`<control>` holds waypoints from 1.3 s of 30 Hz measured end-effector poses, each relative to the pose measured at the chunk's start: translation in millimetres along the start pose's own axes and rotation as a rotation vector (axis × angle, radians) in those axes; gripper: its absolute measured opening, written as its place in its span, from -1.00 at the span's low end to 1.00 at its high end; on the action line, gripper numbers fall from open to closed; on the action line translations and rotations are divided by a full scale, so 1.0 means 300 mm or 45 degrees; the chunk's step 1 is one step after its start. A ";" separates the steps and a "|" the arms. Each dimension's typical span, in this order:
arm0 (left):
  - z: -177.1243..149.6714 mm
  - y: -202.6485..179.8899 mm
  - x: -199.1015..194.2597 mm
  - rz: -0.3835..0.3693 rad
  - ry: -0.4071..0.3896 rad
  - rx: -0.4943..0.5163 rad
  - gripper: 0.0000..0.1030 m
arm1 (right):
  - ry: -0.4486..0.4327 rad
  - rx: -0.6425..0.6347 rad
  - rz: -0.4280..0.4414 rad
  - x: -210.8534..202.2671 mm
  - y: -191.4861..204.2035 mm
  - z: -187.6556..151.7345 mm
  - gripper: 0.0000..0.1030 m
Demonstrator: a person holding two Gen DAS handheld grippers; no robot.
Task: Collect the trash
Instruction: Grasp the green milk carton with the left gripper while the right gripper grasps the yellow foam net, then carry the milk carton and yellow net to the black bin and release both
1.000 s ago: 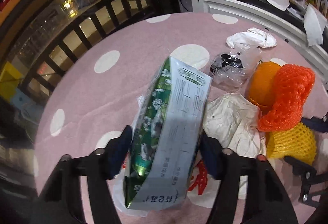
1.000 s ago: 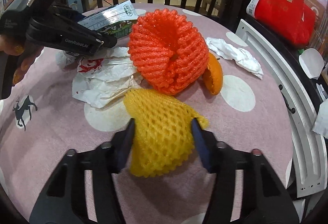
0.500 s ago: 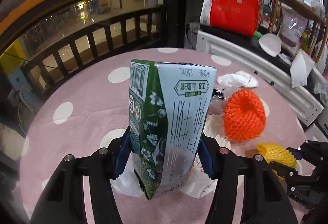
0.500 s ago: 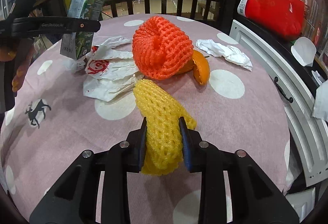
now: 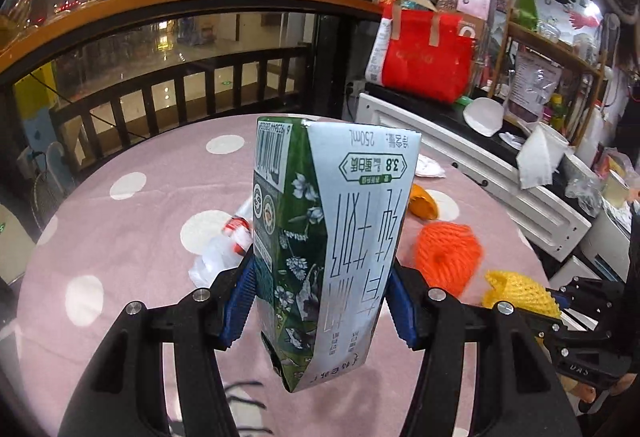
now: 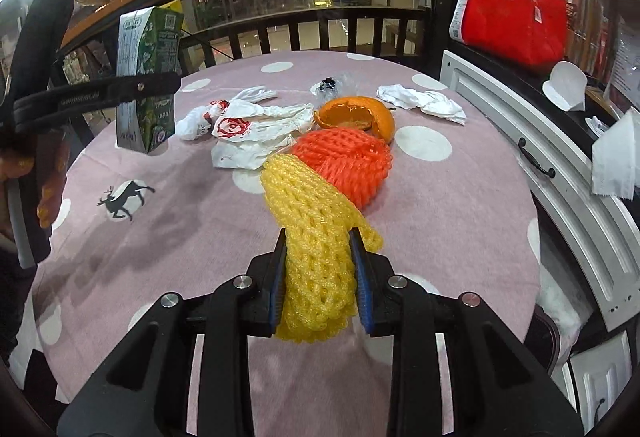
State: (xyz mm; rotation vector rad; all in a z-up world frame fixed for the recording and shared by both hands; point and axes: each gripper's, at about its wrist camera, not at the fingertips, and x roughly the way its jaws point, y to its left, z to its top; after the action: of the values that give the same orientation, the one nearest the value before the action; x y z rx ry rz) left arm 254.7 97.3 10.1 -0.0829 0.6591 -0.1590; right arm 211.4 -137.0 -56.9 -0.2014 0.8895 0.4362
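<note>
My left gripper [image 5: 318, 301] is shut on a green and white milk carton [image 5: 332, 237], held upside down above the pink table. The right wrist view shows that carton [image 6: 146, 77] hanging at the far left. My right gripper [image 6: 320, 277] is shut on a yellow foam fruit net [image 6: 316, 241], lifted off the cloth; the net [image 5: 520, 295] also shows at the right of the left wrist view. On the table lie an orange foam net [image 6: 348, 161], an orange peel [image 6: 354, 115], a white plastic bag with a red print [image 6: 248, 133] and a crumpled white tissue [image 6: 422, 103].
The round table has a pink cloth with white dots [image 6: 160, 237]. A small clear bag with something black [image 6: 330, 85] lies at the back. A white cabinet [image 6: 540, 157] runs along the right, with a red bag [image 6: 516, 25] on it. A dark railing [image 5: 180, 89] stands behind.
Both grippers have risen from the table. The carton went from lying slanted to hanging upright in the left gripper. The right gripper closed on the yellow net and lifted it.
</note>
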 end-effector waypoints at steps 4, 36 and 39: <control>-0.057 -0.065 -0.042 -0.051 -0.009 0.014 0.11 | -0.015 0.016 -0.004 -0.063 -0.010 -0.049 -0.43; -0.251 -0.604 -0.131 -0.453 0.016 0.115 0.11 | 0.226 0.437 -0.227 -0.228 -0.530 -0.520 -0.42; -0.256 -0.651 -0.122 -0.493 0.031 0.125 0.11 | 0.308 0.469 -0.192 -0.155 -0.563 -0.578 -0.42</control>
State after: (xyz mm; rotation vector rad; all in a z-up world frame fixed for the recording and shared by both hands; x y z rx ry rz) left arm 155.5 -90.7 -3.6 -0.1138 0.6535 -0.5652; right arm 139.2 -361.4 -129.2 0.0188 1.1662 0.1032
